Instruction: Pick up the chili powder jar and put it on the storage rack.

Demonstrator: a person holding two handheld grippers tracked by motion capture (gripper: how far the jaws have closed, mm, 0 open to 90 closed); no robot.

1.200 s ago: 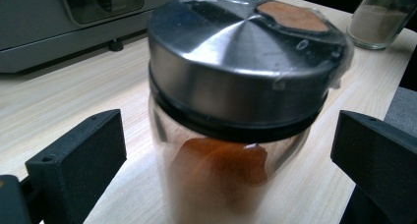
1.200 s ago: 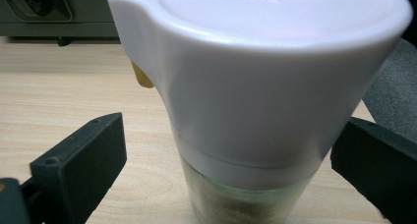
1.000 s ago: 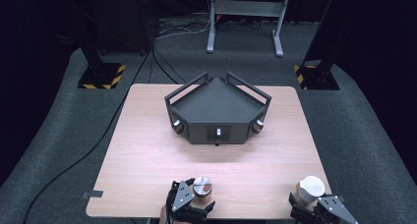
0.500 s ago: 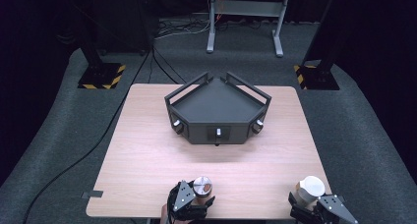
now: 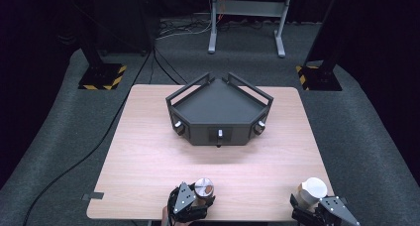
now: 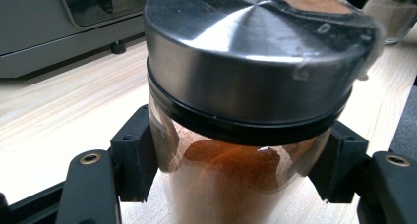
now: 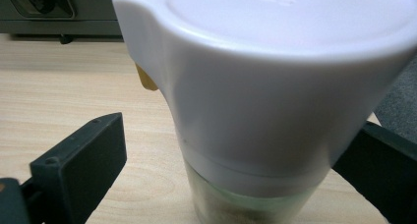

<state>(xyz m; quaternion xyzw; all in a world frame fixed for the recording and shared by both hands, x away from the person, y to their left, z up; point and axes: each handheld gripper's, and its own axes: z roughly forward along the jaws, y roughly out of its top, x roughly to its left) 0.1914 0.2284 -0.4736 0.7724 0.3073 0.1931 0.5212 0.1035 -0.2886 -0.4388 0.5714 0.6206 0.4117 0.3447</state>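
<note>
From the high view, I am holding both jars at the worktop's (image 5: 148,151) near edge. In the left gripper view, my left gripper (image 6: 231,184), its jaws having just been closing, is clamping the steel-lidded spice jar (image 6: 246,101); I should be lifting it upright. In the right gripper view, my right gripper (image 7: 231,184) is standing apart around the white-capped jar (image 7: 275,86), which needs squeezing below the cap.

I see bare tabletop (image 5: 148,166) between the two jars at my near edge. The black tray (image 5: 218,112) blocks the far middle; open wood runs either side of it.

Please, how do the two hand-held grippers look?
Both are black. The left hand-held gripper and the right hand-held gripper each carry a grey three-cornered plate on top. Their jaws are blocky black pads on arms with brass-coloured screws.
</note>
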